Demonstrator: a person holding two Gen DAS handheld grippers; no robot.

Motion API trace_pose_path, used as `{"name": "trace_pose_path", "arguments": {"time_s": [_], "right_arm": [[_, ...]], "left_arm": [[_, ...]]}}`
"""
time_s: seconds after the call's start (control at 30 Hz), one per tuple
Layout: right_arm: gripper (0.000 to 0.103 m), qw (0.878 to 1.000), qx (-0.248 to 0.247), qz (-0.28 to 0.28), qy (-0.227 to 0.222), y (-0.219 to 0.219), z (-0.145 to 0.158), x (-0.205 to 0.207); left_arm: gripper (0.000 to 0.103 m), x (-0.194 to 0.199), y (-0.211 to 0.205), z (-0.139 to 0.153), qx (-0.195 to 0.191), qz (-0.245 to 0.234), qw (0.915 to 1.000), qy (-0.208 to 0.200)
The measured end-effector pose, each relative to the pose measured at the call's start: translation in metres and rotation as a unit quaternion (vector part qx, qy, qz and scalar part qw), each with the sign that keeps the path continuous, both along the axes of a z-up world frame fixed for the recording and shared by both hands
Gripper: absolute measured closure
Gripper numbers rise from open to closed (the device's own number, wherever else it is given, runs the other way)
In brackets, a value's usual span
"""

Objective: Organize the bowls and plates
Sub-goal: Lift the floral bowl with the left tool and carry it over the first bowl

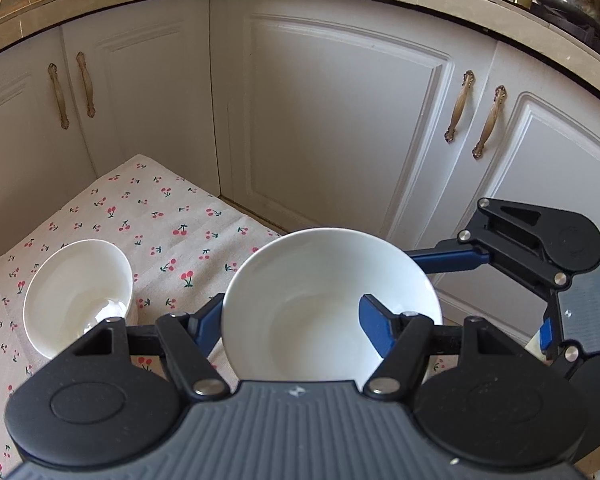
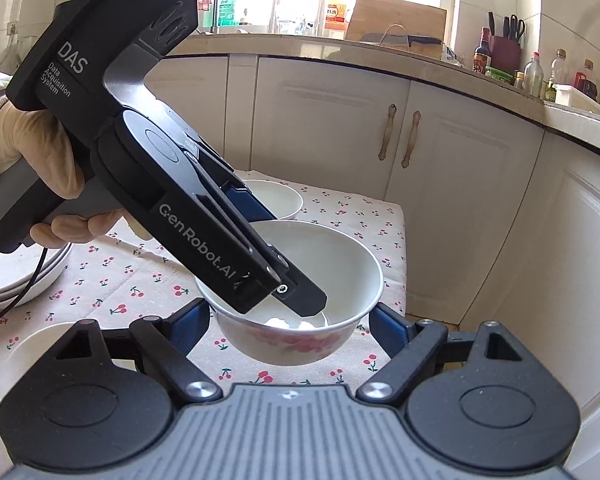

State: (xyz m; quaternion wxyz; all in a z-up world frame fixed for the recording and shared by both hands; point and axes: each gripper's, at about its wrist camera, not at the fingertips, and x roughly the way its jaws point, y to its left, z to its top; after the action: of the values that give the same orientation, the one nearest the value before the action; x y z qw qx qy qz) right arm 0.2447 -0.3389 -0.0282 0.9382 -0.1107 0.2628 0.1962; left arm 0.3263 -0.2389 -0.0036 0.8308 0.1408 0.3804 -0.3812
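My left gripper (image 1: 290, 320) is shut on the rim of a white bowl (image 1: 320, 304), one blue finger inside it and one outside, and holds it above the cherry-print tablecloth (image 1: 172, 216). The same bowl (image 2: 340, 276) hangs in the right wrist view, with the left gripper's finger (image 2: 300, 300) reaching into it. My right gripper (image 2: 290, 320) is open, its blue fingers on either side of the held bowl, apart from it. A second white bowl (image 1: 76, 292) stands on the cloth to the left; it also shows in the right wrist view (image 2: 276, 200).
A stack of white plates (image 2: 16, 276) sits at the table's left edge, and another white dish (image 2: 32, 352) lies near the front left. White cabinet doors (image 1: 332, 128) with brass handles stand close behind the table. The table's right edge (image 2: 404, 264) is near the held bowl.
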Motion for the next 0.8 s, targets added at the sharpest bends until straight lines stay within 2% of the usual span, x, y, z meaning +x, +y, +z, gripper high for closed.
{"name": "trace_pose_path", "arguments": {"time_s": [0.43, 0.8], "right_arm": [[0.013, 1.000, 0.000, 0.005, -0.010, 0.022, 0.022, -0.049], [0.013, 1.000, 0.005, 0.018, -0.013, 0.040, 0.027, -0.077]], "left_arm": [[0.033, -0.049, 0.027, 0.020, -0.014, 0.005, 0.9998, -0.014], [0.033, -0.084, 0.050, 0.025, -0.020, 0.019, 0.9994, -0.019]]}}
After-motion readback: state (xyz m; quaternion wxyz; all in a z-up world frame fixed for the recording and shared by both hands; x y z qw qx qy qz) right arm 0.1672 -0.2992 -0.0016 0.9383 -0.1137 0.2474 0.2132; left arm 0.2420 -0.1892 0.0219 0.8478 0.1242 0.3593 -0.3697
